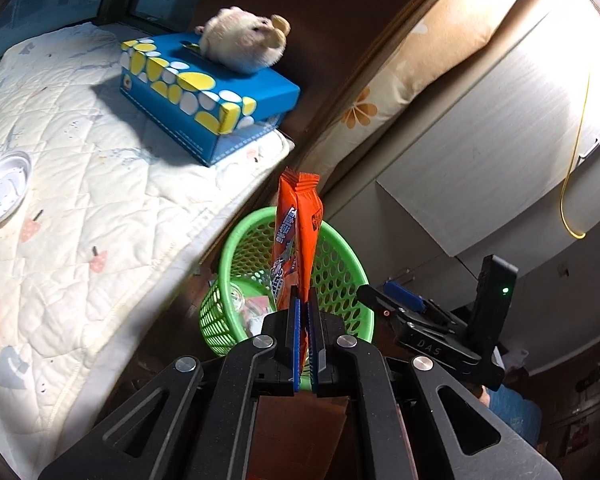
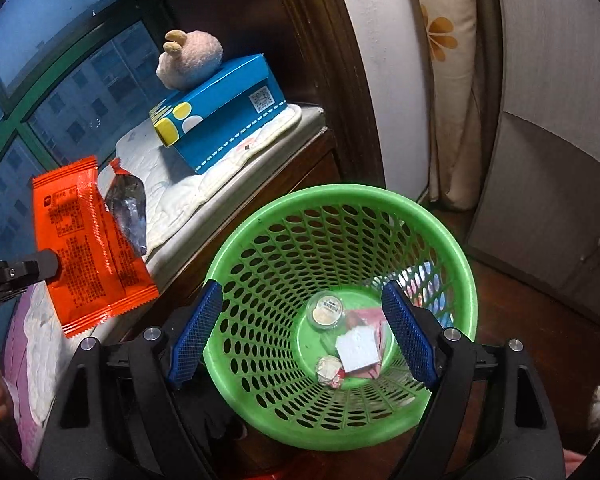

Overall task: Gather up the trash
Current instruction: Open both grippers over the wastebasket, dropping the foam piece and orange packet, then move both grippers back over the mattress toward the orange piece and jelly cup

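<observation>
Orange wrapper (image 1: pixel 296 236) pinched tight in left hand-held gripper (image 1: pixel 303 308), up beside green basket (image 2: pixel 340 196) rim, not over it yet. Right hand-held gripper (image 2: pixel 304 332) wide apart, empty, above basket. Could drop on floor beside basket if let go now.

Strong light from upper right in left wrist view, wall (image 1: pixel 512 92) blown out w/ glare. Tissue box (image 1: pixel 204 92) casts a hard shadow. Room dim elsewhere; fisheye bends edges, corners dark.
</observation>
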Demonstrator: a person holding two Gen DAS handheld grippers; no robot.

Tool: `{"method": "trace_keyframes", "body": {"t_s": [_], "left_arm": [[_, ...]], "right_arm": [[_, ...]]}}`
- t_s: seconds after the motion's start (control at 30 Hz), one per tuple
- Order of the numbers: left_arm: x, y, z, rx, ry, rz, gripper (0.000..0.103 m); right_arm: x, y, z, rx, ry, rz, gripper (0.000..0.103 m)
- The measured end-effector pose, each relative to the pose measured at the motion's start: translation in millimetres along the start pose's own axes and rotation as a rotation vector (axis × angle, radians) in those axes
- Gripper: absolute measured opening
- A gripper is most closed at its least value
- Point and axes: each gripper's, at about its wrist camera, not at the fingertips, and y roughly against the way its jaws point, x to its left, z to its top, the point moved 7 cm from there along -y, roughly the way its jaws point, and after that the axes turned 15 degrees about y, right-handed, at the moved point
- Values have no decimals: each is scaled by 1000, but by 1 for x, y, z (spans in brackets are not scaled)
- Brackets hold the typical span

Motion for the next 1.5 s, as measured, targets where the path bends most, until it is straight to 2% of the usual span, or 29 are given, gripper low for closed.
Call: {"method": "trace_keyframes", "body": {"t_s": [0.43, 0.5, 0.57, 0.73, 0.97, 1.17, 1.5], "left_arm": [[-14, -57, -16, 99, -32, 21, 7], [-15, -61, -18, 104, -39, 26, 21], [-15, -65, -20, 101, -42, 28, 30], [-9, -64, -22, 103, -26, 34, 31], [16, -33, -20, 49, -2, 66, 34], [46, 5, -11, -34, 28, 111, 35], [123, 86, 0, -188, 145, 211, 36]], "right_arm": [[-2, 29, -2, -67, -5, -1, 83], [-3, 30, -4, -71, -13, 2, 83], [-4, 30, -6, -71, -22, 4, 83], [-2, 31, -8, -73, -32, 14, 83], [16, 33, 0, -87, 2, 36, 83], [43, 29, 9, -88, 45, 71, 83], [110, 12, 29, -80, 159, 155, 83]]}}
